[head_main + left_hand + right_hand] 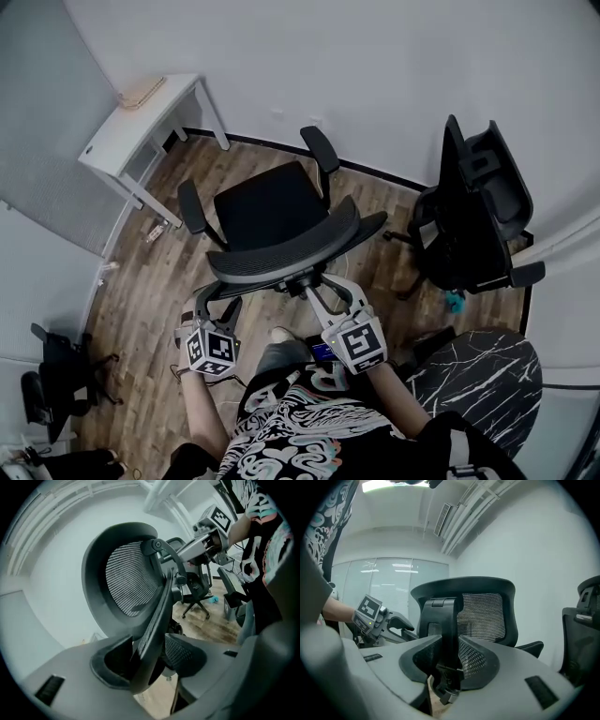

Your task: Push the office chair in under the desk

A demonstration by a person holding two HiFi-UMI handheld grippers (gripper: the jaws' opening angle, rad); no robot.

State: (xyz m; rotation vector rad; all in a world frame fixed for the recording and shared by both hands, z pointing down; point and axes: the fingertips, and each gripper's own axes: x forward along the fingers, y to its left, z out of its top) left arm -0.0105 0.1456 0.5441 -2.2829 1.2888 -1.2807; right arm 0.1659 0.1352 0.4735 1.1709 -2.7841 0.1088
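Observation:
The black office chair (pixel 272 211) stands mid-floor with its mesh backrest (pixel 286 253) turned toward me. The white desk (pixel 131 122) is at the far left, well apart from the chair. My left gripper (pixel 217 305) is at the backrest's left edge. In the left gripper view (pixel 147 656) its jaws stand wide, with the backrest's rim (pixel 157 616) passing between them and no clear press on it. My right gripper (pixel 323 292) is low behind the backrest. The right gripper view (pixel 449 656) shows it closed on the chair's central back spine (pixel 443 625).
A second black office chair (pixel 478 216) stands against the right wall. A dark marbled round top (pixel 478 375) is at my right side, and another dark chair (pixel 52 375) sits at the lower left. Wood floor (pixel 169 272) lies between chair and desk.

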